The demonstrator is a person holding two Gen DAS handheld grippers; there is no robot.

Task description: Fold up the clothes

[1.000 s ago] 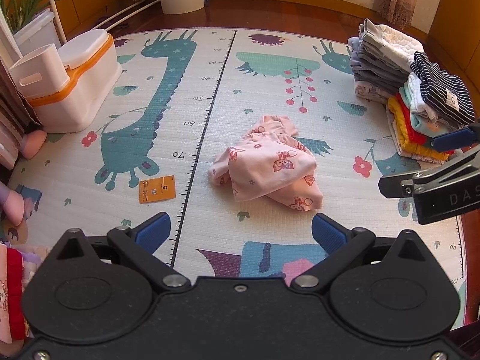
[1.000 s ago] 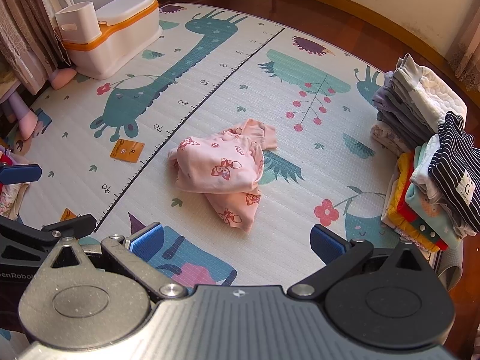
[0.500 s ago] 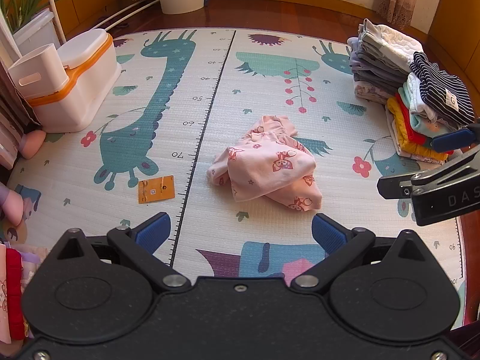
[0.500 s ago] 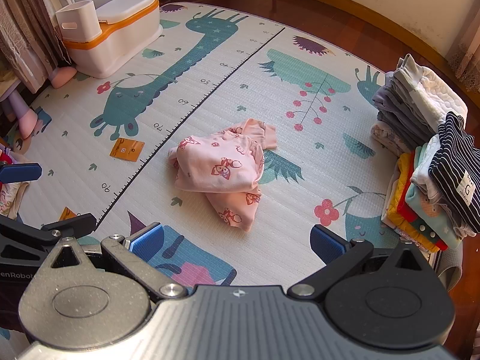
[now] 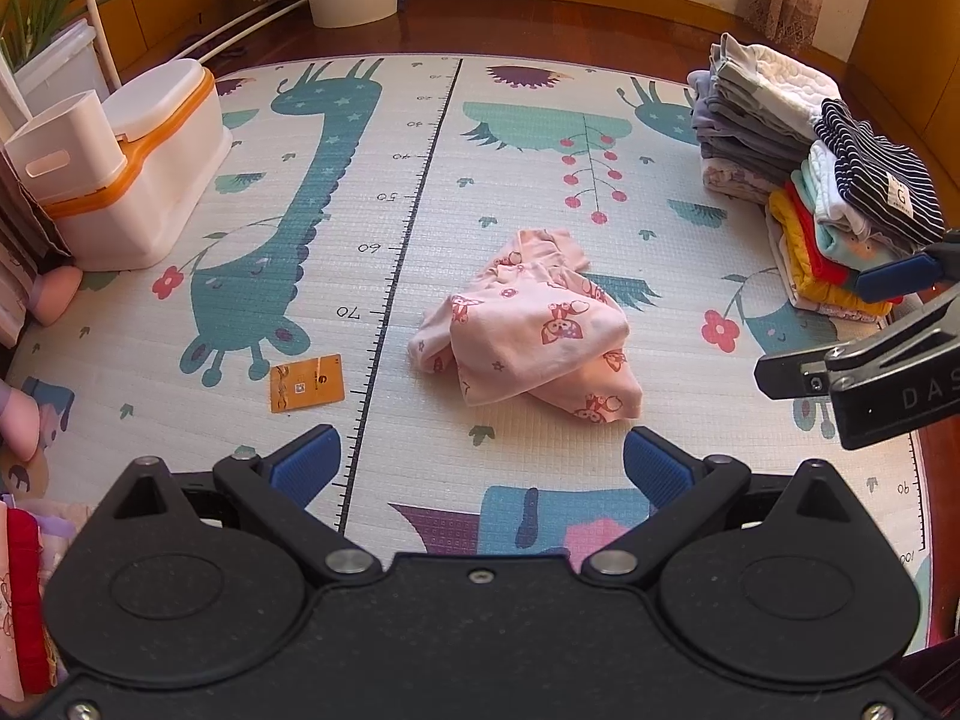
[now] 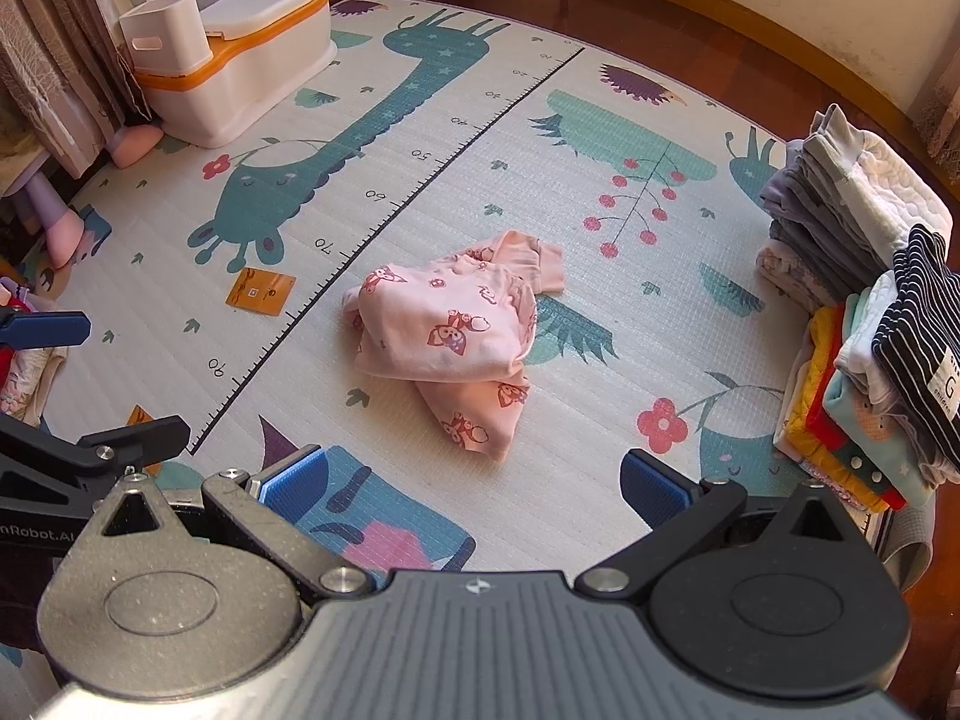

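Play mat bare around crumpled pink garment, both claws wide open, empty.

Bare printed foam play mat rings the crumpled pink patterned garment on every side, leaving open approach from the near edge. To the right stand two stacks of folded clothes; to the far left a white and orange plastic potty. A small orange card lies flat, left of the garment.
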